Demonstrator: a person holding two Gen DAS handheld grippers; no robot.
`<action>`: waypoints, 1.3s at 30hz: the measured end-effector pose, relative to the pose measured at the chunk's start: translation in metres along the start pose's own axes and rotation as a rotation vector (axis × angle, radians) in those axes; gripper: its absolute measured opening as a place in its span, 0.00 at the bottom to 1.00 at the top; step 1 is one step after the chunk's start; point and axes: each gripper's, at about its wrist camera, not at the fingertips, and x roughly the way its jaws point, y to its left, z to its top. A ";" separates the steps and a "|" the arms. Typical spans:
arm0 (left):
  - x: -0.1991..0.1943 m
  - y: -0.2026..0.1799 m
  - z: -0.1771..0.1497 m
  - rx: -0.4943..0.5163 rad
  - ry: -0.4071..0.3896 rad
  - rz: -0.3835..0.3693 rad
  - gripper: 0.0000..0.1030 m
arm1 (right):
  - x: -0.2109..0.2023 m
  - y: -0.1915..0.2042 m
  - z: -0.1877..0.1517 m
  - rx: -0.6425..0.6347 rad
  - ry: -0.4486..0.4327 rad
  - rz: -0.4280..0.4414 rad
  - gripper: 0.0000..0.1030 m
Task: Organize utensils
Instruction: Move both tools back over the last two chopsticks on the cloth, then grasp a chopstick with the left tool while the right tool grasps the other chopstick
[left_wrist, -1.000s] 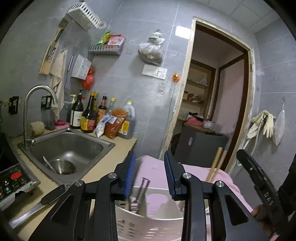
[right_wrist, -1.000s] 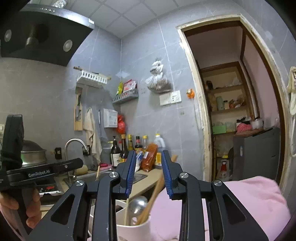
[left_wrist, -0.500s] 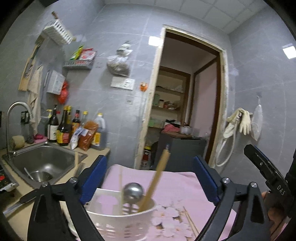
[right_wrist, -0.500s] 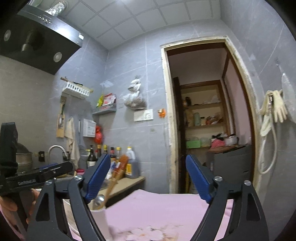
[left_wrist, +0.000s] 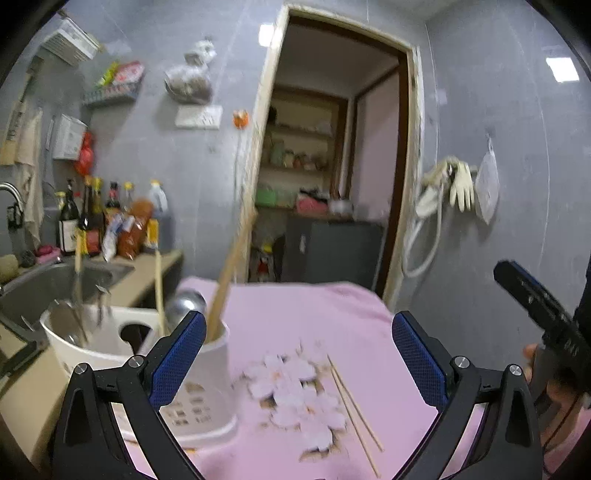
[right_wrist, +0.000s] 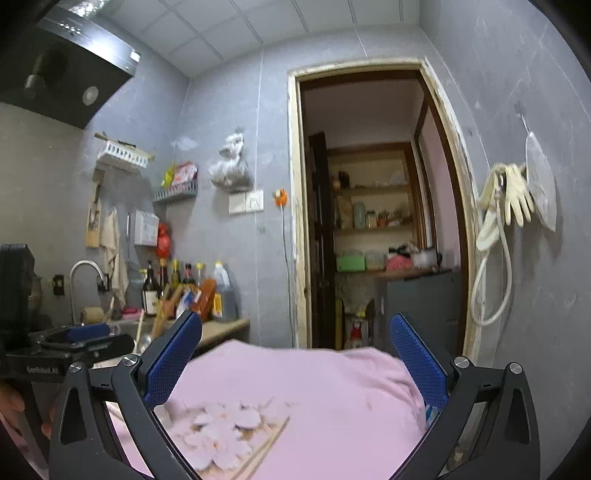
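a pair of thin wooden chopsticks (left_wrist: 354, 408) lies flat on the pink cloth with a pale flower print (left_wrist: 295, 321), just right of the printed blossoms; in the right wrist view the same pair (right_wrist: 264, 450) shows low in the frame, running on a slant between the two blue pads. to the left of the chopsticks a white plastic utensil holder with round side openings (left_wrist: 207, 376) stands on the cloth. inside it a long wooden stick (left_wrist: 232, 273) leans to the right, a round steel ladle bowl (left_wrist: 184, 304) sits at the rim, and blurred metal utensils (left_wrist: 74, 317) fill its left part.

the left gripper (left_wrist: 295, 365) has its blue-padded fingers spread wide with nothing between them, the left pad just in front of the holder's wall; whether it touches is unclear. the right gripper (right_wrist: 295, 363) is likewise spread wide and holds nothing, above the cloth.

beyond the holder a steel sink (left_wrist: 55, 284) is set in a beige counter, with a row of sauce bottles (left_wrist: 107, 225) against the grey tiled wall. an open doorway (right_wrist: 373, 206) shows shelves behind it, and pale rubber gloves (right_wrist: 513, 199) hang on the wall to the right.
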 end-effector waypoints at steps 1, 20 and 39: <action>0.004 -0.002 -0.004 0.006 0.023 -0.006 0.96 | 0.002 -0.003 -0.002 0.000 0.017 -0.001 1.00; 0.089 -0.025 -0.064 0.053 0.459 -0.065 0.87 | 0.053 -0.039 -0.053 0.058 0.393 0.037 0.89; 0.166 -0.038 -0.081 0.049 0.725 -0.108 0.20 | 0.112 -0.065 -0.102 0.239 0.774 0.158 0.36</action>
